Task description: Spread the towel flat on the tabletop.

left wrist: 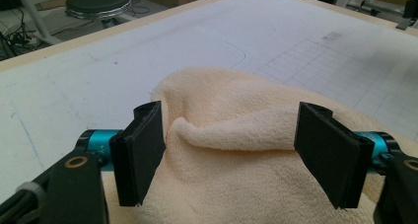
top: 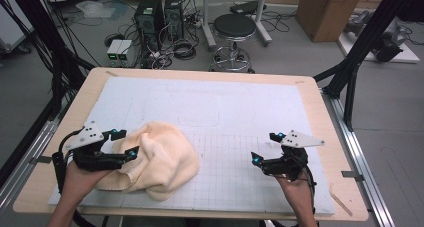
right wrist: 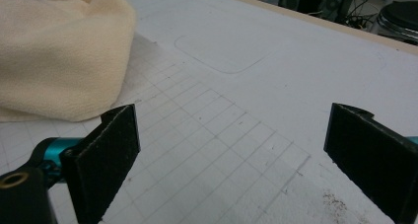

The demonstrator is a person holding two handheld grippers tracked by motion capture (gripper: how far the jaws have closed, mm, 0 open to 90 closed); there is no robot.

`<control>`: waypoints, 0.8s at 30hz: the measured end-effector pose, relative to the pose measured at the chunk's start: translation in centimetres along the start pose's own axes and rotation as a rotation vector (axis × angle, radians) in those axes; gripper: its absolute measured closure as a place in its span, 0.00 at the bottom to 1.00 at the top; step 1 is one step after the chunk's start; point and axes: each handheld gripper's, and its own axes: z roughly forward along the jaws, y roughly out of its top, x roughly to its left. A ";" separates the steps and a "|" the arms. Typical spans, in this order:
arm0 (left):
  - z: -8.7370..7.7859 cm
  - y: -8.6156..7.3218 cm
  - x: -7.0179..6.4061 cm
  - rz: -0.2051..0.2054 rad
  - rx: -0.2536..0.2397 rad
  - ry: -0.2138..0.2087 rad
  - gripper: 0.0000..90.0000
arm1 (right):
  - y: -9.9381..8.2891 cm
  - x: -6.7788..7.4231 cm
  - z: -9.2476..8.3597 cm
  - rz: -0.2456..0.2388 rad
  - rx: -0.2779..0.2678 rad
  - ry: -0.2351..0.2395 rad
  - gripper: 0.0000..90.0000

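A cream towel (top: 155, 159) lies crumpled on the left front part of the white gridded mat (top: 225, 102). My left gripper (top: 126, 143) reaches in from the towel's left edge and stands open. In the left gripper view its jaws (left wrist: 236, 155) straddle a raised fold of the towel (left wrist: 231, 135), and the left pad (left wrist: 143, 150) sits close against the cloth. My right gripper (top: 265, 147) hovers open over bare mat at the right front, well away from the towel. In the right gripper view nothing lies between its jaws (right wrist: 231, 155), and the towel (right wrist: 54, 51) shows at the upper left.
The mat covers a wooden table (top: 200, 73). Behind the table stand a black stool (top: 234, 27), computer towers (top: 155, 17) with cables on the floor, and a cardboard box (top: 327, 9). Black frame posts (top: 367, 37) rise at the table's right.
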 end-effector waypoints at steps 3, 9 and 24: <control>0.1 0.0 0.0 -0.004 0.001 -0.001 0.31 | 0.0 0.0 0.1 0.011 0.004 0.001 0.07; 0.1 0.0 0.0 -0.005 0.001 -0.002 0.31 | 0.0 0.0 0.1 0.011 0.004 0.006 0.07; -0.3 0.3 -0.3 0.002 -0.005 -0.009 0.31 | 0.3 0.1 -0.2 0.019 -0.019 0.012 0.07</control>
